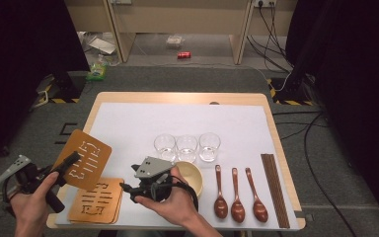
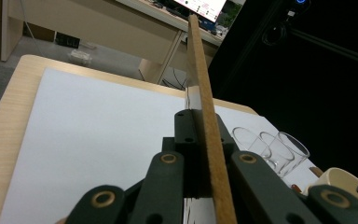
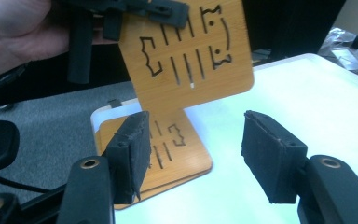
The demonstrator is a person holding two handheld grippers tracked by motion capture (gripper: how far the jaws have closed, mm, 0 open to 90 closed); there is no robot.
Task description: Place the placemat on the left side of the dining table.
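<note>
Left gripper [image 1: 73, 160] at the near left edge of the table [image 1: 177, 97], clamped on a wooden coaster [image 1: 84, 159] and holding it off the white mat [image 1: 143, 123], tilted, face toward the high camera. Seen edge-on in the left gripper view, pinched between the two black jaws, rising up and away. Below and just right of it, a stack of coasters [image 1: 96, 200] lying flat at the near left corner of the mat.

Right gripper [image 1: 127, 188] just right of that stack, in the person's right hand [image 1: 170, 202], pointing left toward the coasters. Jaws apart, nothing between the pads [image 3: 129, 149], hovering above the mat with the stack beyond them in the right gripper view.

Farther right: a cream bowl [image 1: 193, 176] partly behind the right gripper, three clear glasses [image 1: 187, 146] in a row beyond it, three brown spoons [image 1: 238, 197] side by side, and dark chopsticks [image 1: 274, 187] along the right edge of the mat.
</note>
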